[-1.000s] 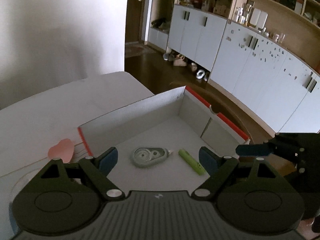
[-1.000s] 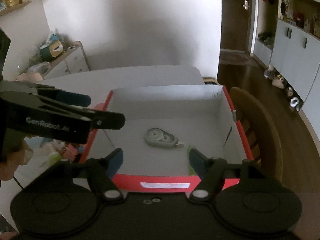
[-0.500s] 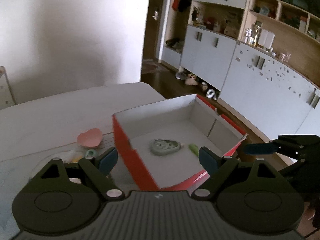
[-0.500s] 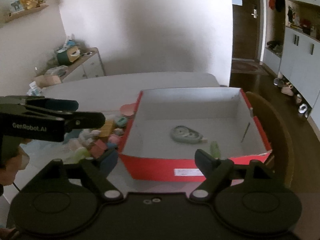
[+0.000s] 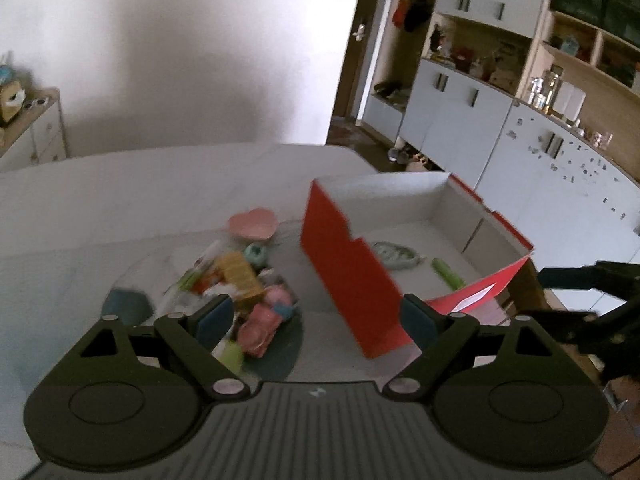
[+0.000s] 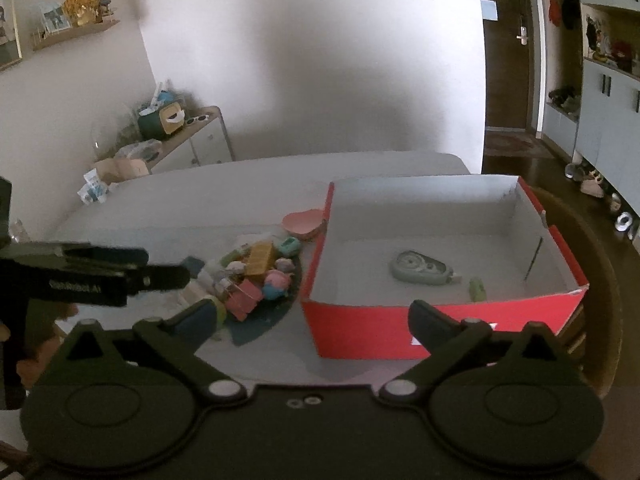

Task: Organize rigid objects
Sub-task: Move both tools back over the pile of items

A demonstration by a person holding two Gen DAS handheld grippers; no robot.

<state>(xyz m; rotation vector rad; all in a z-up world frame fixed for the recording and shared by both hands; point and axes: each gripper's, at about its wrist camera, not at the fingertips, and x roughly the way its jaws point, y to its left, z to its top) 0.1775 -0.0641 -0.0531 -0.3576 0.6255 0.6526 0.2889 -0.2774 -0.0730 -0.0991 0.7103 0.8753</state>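
A red box (image 6: 440, 322) (image 5: 348, 276) with a white inside stands on the right of the grey table. In it lie a grey correction-tape dispenser (image 6: 422, 268) (image 5: 394, 254) and a small green stick (image 6: 477, 289) (image 5: 447, 274). Left of the box, a heap of small toys (image 6: 256, 276) (image 5: 244, 292) rests on a dark mat, with a pink heart-shaped dish (image 6: 304, 221) (image 5: 253, 223) behind it. My left gripper (image 5: 316, 318) hangs open over the near side of the heap, holding nothing. My right gripper (image 6: 312, 318) is before the box's near left corner, its jaws opening and empty.
A wooden chair (image 6: 592, 280) stands behind the box on the right. A low cabinet (image 6: 188, 140) with clutter sits by the far wall. White cupboards and shelves (image 5: 520, 128) line the right side of the room.
Both grippers have pulled back from over the box and shifted left, bringing the toy heap into view. The right gripper's jaws have spread wider.
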